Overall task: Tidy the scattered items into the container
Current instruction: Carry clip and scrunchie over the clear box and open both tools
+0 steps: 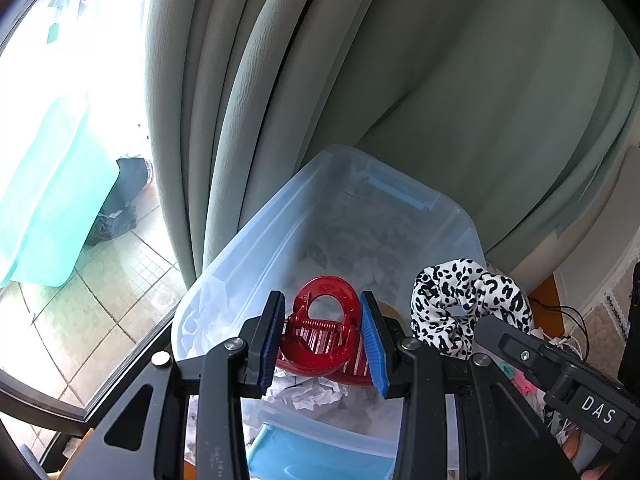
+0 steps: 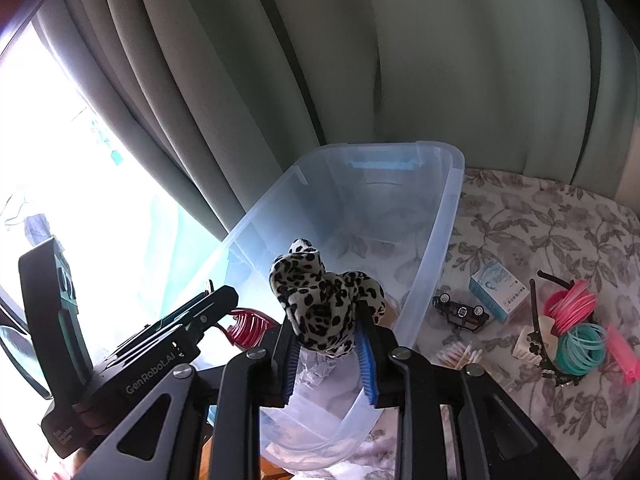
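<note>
Grey-green curtains back a floral-clothed table [image 2: 520,216]. Left wrist view: left tool [image 1: 324,336] clamped on a red hair claw [image 1: 320,320], held over the clear container [image 1: 280,232]. Right wrist view: right tool [image 2: 330,354] clamped on a leopard scrunchie [image 2: 320,300] above the container's near end. Step in hand: depositing; next, both tools must part to drop their loads inside.
</note>
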`<control>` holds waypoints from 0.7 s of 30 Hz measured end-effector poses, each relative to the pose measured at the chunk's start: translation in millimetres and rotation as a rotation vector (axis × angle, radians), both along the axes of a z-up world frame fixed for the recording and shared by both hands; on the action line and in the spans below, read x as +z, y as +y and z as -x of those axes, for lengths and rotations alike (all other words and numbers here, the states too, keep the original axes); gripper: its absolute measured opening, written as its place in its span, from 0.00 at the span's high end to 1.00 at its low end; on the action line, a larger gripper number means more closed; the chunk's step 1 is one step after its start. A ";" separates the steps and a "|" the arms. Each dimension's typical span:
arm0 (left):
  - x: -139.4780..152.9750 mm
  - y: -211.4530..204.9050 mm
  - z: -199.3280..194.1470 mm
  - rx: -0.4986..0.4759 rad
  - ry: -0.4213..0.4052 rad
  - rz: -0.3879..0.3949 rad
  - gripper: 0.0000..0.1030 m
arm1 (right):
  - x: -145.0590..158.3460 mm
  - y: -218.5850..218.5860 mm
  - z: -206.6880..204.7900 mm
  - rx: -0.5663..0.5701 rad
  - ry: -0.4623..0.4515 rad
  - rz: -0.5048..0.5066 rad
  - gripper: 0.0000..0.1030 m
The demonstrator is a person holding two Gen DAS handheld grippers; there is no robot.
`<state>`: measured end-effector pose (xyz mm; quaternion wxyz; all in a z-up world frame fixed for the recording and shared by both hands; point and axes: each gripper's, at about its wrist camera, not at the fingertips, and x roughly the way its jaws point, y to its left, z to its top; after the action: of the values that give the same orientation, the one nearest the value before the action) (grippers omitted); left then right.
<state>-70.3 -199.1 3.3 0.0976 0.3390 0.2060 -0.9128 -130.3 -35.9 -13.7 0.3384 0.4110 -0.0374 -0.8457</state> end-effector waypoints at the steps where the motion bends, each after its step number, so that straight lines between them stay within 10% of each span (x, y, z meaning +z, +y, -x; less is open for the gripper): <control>1: -7.8 0.2 21.1 -0.013 0.001 0.001 0.62 | -0.4 -0.8 0.5 0.000 -0.003 -0.003 0.71; 21: -41.7 14.8 70.8 -0.036 -0.011 0.030 0.56 | -1.5 -1.9 -2.1 0.015 -0.013 -0.036 0.58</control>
<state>-141.0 -184.3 -38.4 0.0874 0.3463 0.1858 -0.9154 -128.2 -37.8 -15.2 0.3369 0.4226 -0.0214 -0.8411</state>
